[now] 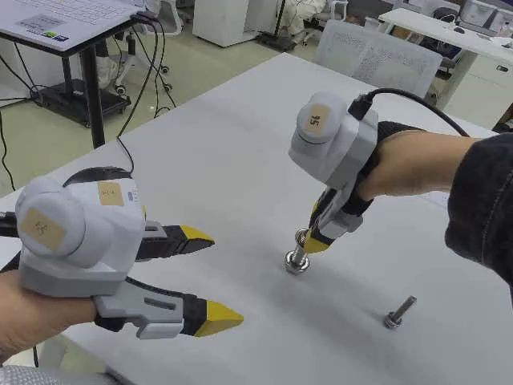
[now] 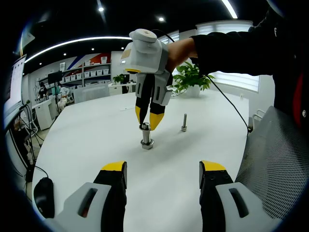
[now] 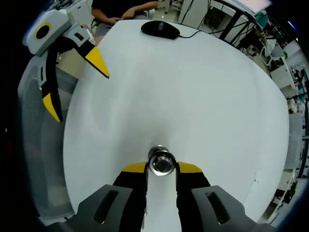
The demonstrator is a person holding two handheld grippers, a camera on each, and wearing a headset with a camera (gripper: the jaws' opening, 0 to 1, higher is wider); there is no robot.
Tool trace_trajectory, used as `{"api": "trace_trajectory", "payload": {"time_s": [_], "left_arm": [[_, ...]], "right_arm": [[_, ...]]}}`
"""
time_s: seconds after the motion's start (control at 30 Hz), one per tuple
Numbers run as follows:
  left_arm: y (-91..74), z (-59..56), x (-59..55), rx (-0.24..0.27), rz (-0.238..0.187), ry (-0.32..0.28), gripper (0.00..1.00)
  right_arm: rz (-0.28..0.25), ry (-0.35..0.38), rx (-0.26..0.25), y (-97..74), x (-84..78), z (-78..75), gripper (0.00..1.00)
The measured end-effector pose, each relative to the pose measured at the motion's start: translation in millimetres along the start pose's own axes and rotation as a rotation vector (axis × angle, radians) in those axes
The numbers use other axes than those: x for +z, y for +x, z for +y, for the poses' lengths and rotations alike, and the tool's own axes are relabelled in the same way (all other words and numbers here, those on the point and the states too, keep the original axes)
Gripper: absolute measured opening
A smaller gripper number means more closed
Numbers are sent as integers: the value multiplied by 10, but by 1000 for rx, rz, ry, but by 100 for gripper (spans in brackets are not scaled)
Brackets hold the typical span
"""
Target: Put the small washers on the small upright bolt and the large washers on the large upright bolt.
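Right gripper point(image 1: 313, 242) points down over the large bolt point(image 1: 297, 258) at mid bench point(image 1: 232, 152). Its jaws are pinched narrow on what looks like a large washer point(image 2: 145, 126), lined up to drop on. Left gripper point(image 1: 224, 278) hangs near left, out of the way, jaws wide and empty. The small bolt point(image 1: 398, 313) stands near right.

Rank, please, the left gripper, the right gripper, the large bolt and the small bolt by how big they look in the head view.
1. left gripper, though it is nearest the camera, so its lead over the next is unsure
2. right gripper
3. large bolt
4. small bolt
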State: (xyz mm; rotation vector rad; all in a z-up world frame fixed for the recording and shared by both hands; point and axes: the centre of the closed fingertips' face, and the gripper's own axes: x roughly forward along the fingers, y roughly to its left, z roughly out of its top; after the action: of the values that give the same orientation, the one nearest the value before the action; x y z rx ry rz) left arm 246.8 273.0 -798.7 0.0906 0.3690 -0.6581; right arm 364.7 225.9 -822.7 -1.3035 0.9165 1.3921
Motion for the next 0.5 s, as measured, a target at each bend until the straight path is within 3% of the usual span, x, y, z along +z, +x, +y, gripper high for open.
{"api": "trace_trajectory", "payload": {"time_s": [0.5], "left_arm": [[-10, -11, -15, 0, 5, -1, 60]], "right_arm": [[7, 6, 10, 90, -9, 48, 22]]}}
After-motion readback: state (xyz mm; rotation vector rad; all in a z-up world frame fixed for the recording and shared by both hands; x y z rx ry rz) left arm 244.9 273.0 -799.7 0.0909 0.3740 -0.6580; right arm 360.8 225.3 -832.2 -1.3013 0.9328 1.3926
